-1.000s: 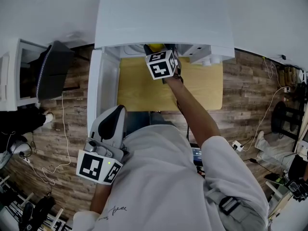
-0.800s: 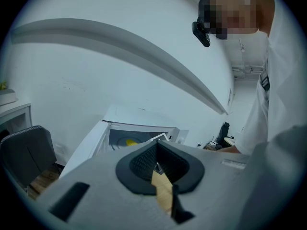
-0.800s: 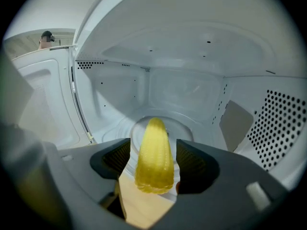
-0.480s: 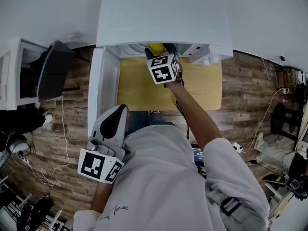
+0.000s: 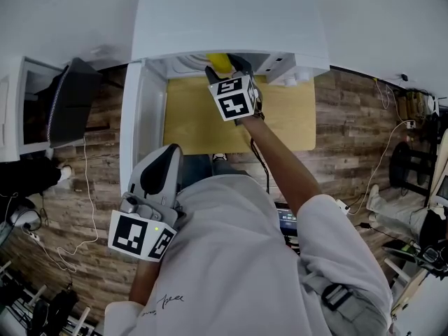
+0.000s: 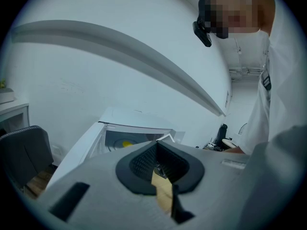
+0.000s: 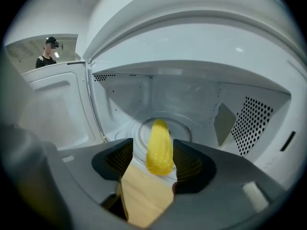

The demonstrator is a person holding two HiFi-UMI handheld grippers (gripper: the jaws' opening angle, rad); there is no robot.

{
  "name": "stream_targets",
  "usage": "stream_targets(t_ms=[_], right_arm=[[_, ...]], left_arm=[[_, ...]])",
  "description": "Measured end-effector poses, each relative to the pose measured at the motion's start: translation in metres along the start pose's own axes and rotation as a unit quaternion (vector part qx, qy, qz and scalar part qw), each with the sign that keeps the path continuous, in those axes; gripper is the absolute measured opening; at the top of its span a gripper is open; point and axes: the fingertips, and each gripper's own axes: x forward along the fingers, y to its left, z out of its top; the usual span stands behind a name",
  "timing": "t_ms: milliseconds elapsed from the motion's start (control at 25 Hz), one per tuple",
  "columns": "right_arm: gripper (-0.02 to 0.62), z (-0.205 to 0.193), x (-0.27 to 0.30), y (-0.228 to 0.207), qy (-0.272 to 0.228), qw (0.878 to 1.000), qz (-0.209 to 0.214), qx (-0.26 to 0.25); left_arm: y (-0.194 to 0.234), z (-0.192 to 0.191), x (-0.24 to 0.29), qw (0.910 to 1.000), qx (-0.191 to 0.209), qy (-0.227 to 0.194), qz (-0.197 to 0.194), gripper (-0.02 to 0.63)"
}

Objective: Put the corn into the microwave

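Close to the body, the left gripper is held with its fingers together, and nothing is between them. Beyond the bench, the right gripper is kept at the mouth of the microwave. Its fingers are apart, have just been closing a little, and press on nothing. The corn is laid on the turntable inside. Its near end is seen between these fingers, and its long axis is pointed straight away from them.

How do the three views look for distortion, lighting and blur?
Head view: strong fisheye, microwave edges bowed, light even, picture sharp. Left gripper view: dim and bluish, with a dark vignette all round. Right gripper view: bright white interior, corn in focus, corners black.
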Motion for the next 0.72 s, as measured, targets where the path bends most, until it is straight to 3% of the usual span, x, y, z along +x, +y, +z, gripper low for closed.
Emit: stream_targets(t_ms=[720], right_arm=[[0.21, -0.008, -0.041, 0.004, -0.01, 0.999, 0.018, 0.046]], left_arm=[[-0.007, -0.005, -0.006, 0.9999, 0.002, -0.012, -0.001, -0.006]])
